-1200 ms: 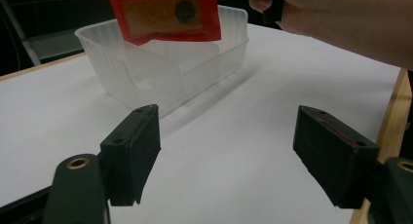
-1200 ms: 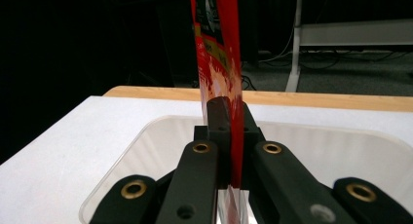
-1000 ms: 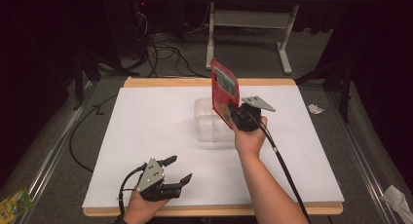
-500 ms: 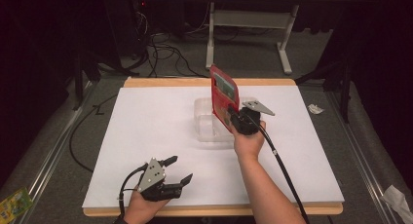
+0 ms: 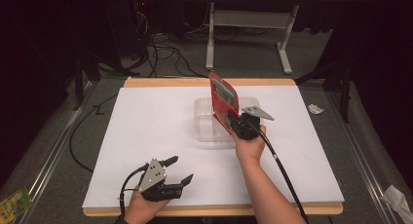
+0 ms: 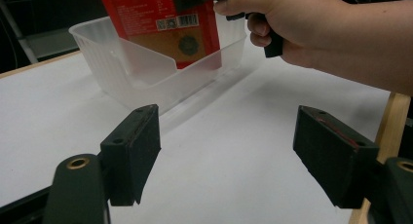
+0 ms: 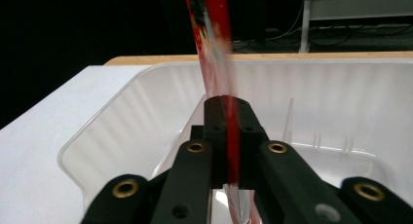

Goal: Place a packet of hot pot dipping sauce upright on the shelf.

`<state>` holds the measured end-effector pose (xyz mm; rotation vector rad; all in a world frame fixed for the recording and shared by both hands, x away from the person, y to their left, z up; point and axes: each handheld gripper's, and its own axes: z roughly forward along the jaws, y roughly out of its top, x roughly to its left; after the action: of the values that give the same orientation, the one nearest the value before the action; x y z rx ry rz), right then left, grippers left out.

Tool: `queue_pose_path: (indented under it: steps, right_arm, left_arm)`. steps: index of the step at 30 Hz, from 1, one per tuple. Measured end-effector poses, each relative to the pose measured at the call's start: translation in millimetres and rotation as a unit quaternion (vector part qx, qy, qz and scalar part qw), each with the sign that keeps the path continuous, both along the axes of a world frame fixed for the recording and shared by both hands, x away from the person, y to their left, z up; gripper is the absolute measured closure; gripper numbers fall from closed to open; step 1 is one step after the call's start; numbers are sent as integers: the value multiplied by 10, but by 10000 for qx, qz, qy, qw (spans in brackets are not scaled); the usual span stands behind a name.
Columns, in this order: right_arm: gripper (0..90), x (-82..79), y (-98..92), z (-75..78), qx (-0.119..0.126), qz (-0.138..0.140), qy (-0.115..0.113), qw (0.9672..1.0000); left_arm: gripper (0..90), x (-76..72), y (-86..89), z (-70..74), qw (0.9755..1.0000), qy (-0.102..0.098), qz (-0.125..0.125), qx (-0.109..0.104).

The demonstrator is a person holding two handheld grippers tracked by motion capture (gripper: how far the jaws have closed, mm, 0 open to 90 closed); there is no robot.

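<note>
A flat red packet is held upright on its edge, its lower part dipped inside a clear plastic tub near the middle of the white desk. The packet is pinched at its lower edge by the right claw, whose jaws are pressed onto it from both sides, as seen in the right gripper view. The tub's ribbed wall is seen behind the packet. Toward 7 o'clock from the tub, well apart, the left claw is held near the desk's front edge, its jaws spread with nothing between them.
</note>
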<state>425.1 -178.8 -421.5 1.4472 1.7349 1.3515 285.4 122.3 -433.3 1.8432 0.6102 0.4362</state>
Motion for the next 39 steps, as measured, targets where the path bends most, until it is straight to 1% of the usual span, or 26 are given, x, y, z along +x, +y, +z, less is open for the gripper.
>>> queue_pose_path:
  steps: [2, 3, 4, 7, 8, 9, 10, 12, 15, 18, 21, 22, 23, 24, 25, 26, 27, 30, 32, 33, 34, 35, 36, 37, 38, 39]
  right_arm:
    - [782, 5, 1, 2, -21, 96, 90, 9999]
    - [782, 5, 1, 2, -21, 96, 90, 9999]
    - [685, -8, -2, 14, -87, 221, 95, 9997]
    - [520, -44, -10, 58, -120, 469, 106, 9988]
    - [520, -44, -10, 58, -120, 469, 106, 9988]
    - [449, -58, -17, 76, -96, 581, 98, 9982]
    - [305, -96, -18, 113, -140, 789, 96, 9967]
    - [243, -151, -24, 144, -309, 863, 109, 9957]
    - [209, -264, -73, 197, -439, 965, 94, 9943]
    - [184, -396, -165, 238, -472, 1096, 8, 9929]
    - [167, -540, -277, 256, -521, 1117, -8, 9924]
    - [167, -540, -277, 256, -521, 1117, -8, 9924]
    - [164, -638, -366, 260, -579, 1139, -48, 9918]
    - [161, -688, -413, 257, -598, 1165, -66, 9914]
    - [161, -688, -413, 257, -598, 1165, -66, 9914]
    - [155, -740, -460, 255, -654, 1160, -57, 9911]
    - [150, -850, -558, 239, -669, 1170, -71, 9909]
    - [142, -1032, -710, 207, -724, 1170, -100, 9904]
    - [139, -1161, -819, 174, -775, 1195, -71, 9898]
    - [139, -1161, -819, 174, -775, 1195, -71, 9898]
    - [129, -1295, -928, 131, -805, 1187, -54, 9896]
    - [128, -1362, -990, 109, -808, 1167, -71, 9899]
    - [128, -1362, -990, 109, -808, 1167, -71, 9899]
    - [126, -1431, -1052, 84, -779, 1148, -93, 9903]
    - [120, -1560, -1171, 30, -712, 1086, -122, 9915]
    - [118, -1604, -1220, 6, -689, 1092, -124, 9916]
  left_arm:
    - [260, 2, -4, -2, 10000, 2, -11, 7]
    - [260, 2, -4, -2, 10000, 2, -11, 7]
    - [260, 3, -4, -3, 10000, 2, -13, 10]
    - [260, 13, 1, -7, 10000, 11, -11, 18]
    - [260, 13, 1, -7, 10000, 11, -11, 18]
    - [260, 14, 1, -8, 10000, 20, -13, 13]
    - [260, 14, 0, -9, 10000, 21, -11, 13]
    - [260, 12, -5, -10, 10000, 21, -10, 23]
    - [260, 12, -11, -13, 10000, 15, -7, 32]
    - [260, 15, -17, -17, 10000, 35, 6, 33]
    - [260, 16, -18, -20, 10000, 51, 21, 47]
    - [260, 16, -18, -20, 10000, 51, 21, 47]
    - [260, 18, -20, -23, 10000, 56, 25, 48]
    - [260, 22, -22, -26, 10000, 64, 33, 57]
    - [260, 22, -22, -26, 10000, 64, 33, 57]
    - [260, 25, -24, -29, 10000, 64, 37, 60]
    - [260, 29, -26, -34, 9999, 81, 39, 77]
    - [260, 36, -30, -41, 9999, 91, 41, 93]
    - [260, 42, -39, -56, 9998, 122, 47, 125]
    - [259, 42, -39, -56, 9998, 122, 47, 125]
    - [258, 40, -43, -65, 9998, 160, 41, 127]
    - [257, 38, -46, -71, 9998, 175, 42, 118]
    - [256, 38, -46, -71, 9998, 175, 42, 118]
    - [256, 35, -49, -75, 9997, 190, 43, 126]
    - [256, 31, -51, -77, 9997, 205, 47, 143]
    - [250, 28, -61, -78, 9997, 180, 117, 149]
